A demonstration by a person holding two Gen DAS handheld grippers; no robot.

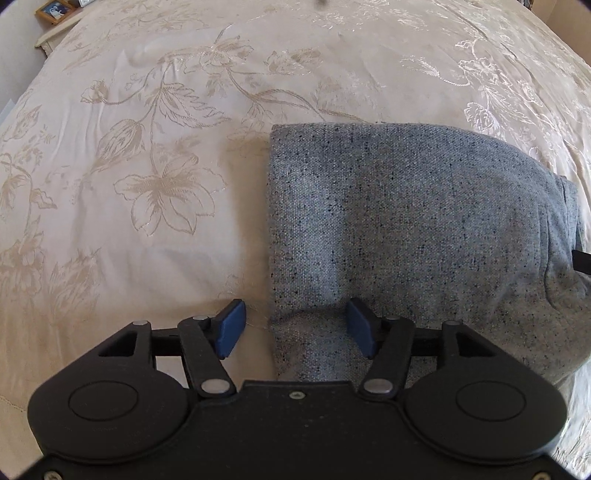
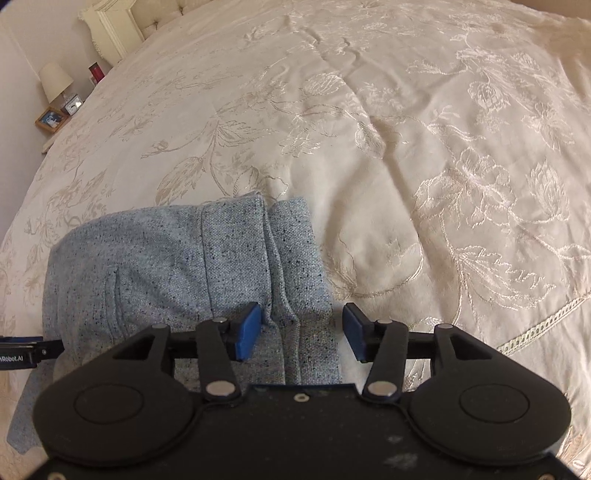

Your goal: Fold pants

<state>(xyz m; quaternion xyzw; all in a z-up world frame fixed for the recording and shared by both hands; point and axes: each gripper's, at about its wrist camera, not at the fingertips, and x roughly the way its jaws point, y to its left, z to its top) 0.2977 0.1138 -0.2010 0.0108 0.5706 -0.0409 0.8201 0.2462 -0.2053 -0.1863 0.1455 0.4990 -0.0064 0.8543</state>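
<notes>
The grey-blue speckled pants lie folded in a compact bundle on the cream floral bedspread. My left gripper is open, its blue pads straddling the near left edge of the bundle. In the right wrist view the pants lie left of centre, with hemmed ends stacked at their right side. My right gripper is open, its pads straddling the near right edge of the pants. The left gripper's tip shows at the far left there.
The bedspread spreads wide beyond the pants. A nightstand at the far left holds a lamp, a small clock and a framed photo. The headboard stands at the top left.
</notes>
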